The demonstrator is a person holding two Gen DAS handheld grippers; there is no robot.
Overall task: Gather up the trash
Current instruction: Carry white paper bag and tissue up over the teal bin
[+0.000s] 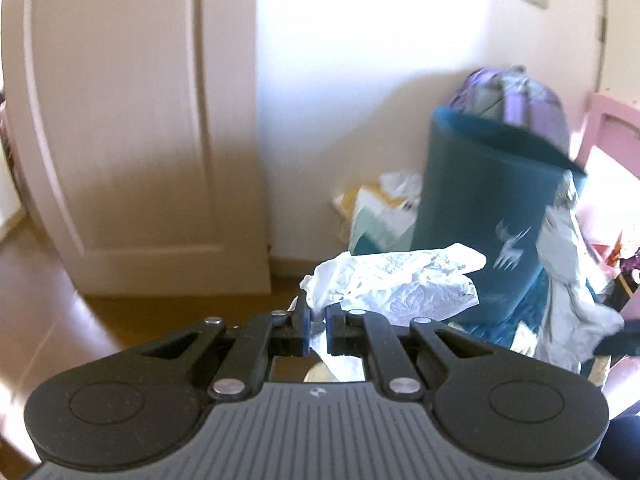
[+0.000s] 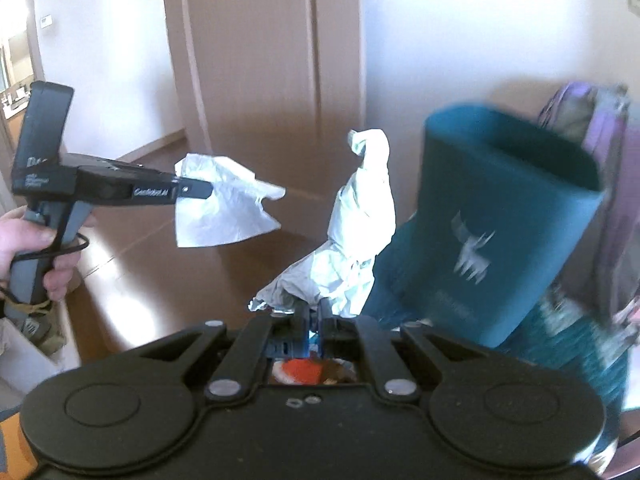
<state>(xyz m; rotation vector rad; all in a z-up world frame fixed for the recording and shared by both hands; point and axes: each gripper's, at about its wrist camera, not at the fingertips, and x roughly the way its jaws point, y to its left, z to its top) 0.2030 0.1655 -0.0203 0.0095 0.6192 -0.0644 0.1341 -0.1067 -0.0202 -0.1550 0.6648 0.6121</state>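
Note:
My left gripper [image 1: 317, 322] is shut on a crumpled white tissue [image 1: 396, 284] that fans out ahead of it. The right wrist view shows that same left gripper [image 2: 200, 192] held in a hand, tissue [image 2: 224, 210] hanging from its tip. My right gripper [image 2: 315, 316] is shut on a long crumpled white paper wad [image 2: 356, 240] that stands up from its jaws. The same wad [image 1: 564, 276] shows at the right of the left wrist view. A teal bin [image 1: 492, 216] with a white deer print stands tilted ahead, also the teal bin [image 2: 504, 216] in the right wrist view, to the right of both grippers.
A cream door [image 1: 132, 120] and white wall lie behind. Paper and card scraps [image 1: 380, 208] lie on the brown floor [image 1: 48, 300] left of the bin. A purple bag [image 1: 516, 100] leans behind the bin, and pink furniture [image 1: 612, 128] stands at far right.

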